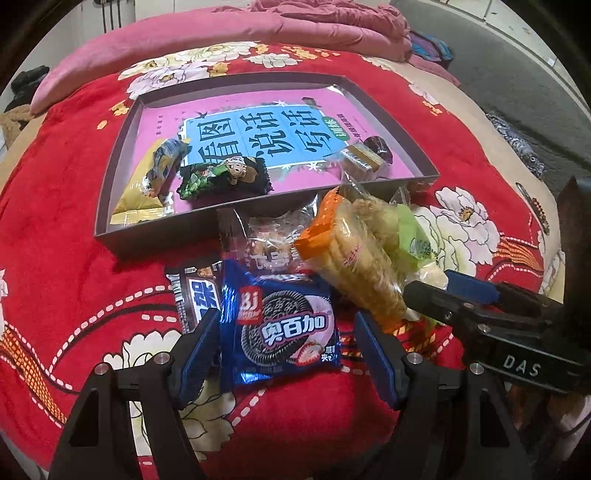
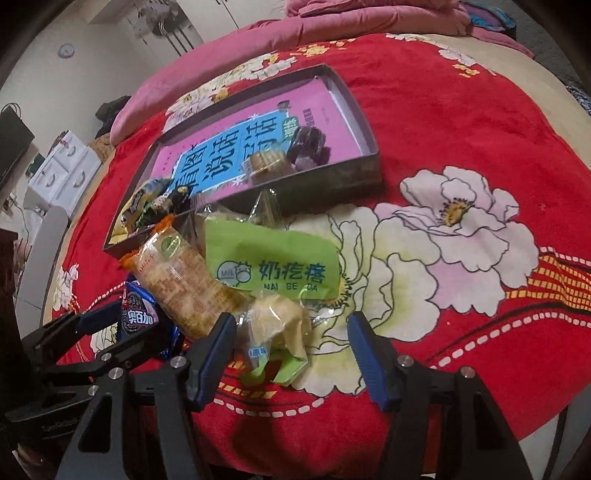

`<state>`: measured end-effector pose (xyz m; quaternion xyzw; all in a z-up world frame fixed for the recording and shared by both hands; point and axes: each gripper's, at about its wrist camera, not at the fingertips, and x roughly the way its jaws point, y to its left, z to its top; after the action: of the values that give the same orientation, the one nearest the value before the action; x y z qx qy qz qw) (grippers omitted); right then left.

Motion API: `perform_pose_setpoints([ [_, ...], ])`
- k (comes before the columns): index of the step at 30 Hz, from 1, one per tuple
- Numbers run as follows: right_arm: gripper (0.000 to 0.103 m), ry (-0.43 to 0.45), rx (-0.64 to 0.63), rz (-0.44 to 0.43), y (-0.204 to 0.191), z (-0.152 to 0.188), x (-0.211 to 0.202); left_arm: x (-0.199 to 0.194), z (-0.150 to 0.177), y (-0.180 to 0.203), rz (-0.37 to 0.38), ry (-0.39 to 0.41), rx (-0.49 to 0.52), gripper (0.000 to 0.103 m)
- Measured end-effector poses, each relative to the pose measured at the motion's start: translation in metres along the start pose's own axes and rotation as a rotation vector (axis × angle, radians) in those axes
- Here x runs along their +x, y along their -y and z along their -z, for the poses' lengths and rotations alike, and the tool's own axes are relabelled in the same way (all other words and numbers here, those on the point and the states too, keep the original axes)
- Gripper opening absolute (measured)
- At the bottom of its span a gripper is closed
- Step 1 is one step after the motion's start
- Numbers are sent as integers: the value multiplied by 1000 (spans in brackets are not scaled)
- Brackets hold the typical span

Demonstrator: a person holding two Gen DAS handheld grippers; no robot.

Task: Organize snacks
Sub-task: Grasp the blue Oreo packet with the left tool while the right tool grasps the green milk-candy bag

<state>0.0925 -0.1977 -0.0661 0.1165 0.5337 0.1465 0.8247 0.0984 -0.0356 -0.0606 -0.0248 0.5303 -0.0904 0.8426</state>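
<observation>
A shallow grey box [image 1: 155, 229] with a pink book inside lies on the red floral blanket; it also shows in the right wrist view [image 2: 332, 177]. It holds a yellow packet [image 1: 147, 184], a black-green packet [image 1: 225, 177] and a small biscuit pack [image 1: 360, 157]. My left gripper [image 1: 282, 354] is open around a blue cookie packet [image 1: 280, 325]. Beside it lie a brown bar [image 1: 195, 295], a clear pastry pack [image 1: 273, 243] and an orange cracker sleeve [image 1: 354, 258]. My right gripper [image 2: 291, 350] is open around a pale snack [image 2: 277, 328] below the green milk-candy packet [image 2: 273, 262].
Pink pillows and a quilt [image 1: 229, 29] lie behind the box. The bed's edge drops to a grey floor [image 1: 517, 85] on the right. White boxes [image 2: 66, 166] stand at the left of the right wrist view.
</observation>
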Motion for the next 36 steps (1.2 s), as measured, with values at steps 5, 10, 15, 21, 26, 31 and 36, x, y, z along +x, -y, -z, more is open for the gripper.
perform_pose_setpoints([
  [5, 54, -16, -12, -30, -2, -4, 7, 3, 0, 3, -18, -2, 11, 74],
  [10, 40, -14, 32, -78, 6, -9, 12, 7, -2, 4, -32, 0, 20, 74],
  [15, 34, 17, 51, -124, 9, -9, 7, 11, -4, 9, -54, 4, 45, 74],
  [21, 33, 64, 70, -151, 14, -9, -2, 14, -2, 16, -46, 1, 78, 71],
  [26, 33, 125, 66, -165, 14, -11, -15, 21, 0, 12, -11, -21, 56, 60],
  [31, 33, 179, 67, -161, 15, -14, -23, 11, 0, 7, 6, 0, 35, 56],
  [36, 33, 198, 66, -152, 17, -17, -25, -1, -1, -5, 31, 21, -13, 56],
])
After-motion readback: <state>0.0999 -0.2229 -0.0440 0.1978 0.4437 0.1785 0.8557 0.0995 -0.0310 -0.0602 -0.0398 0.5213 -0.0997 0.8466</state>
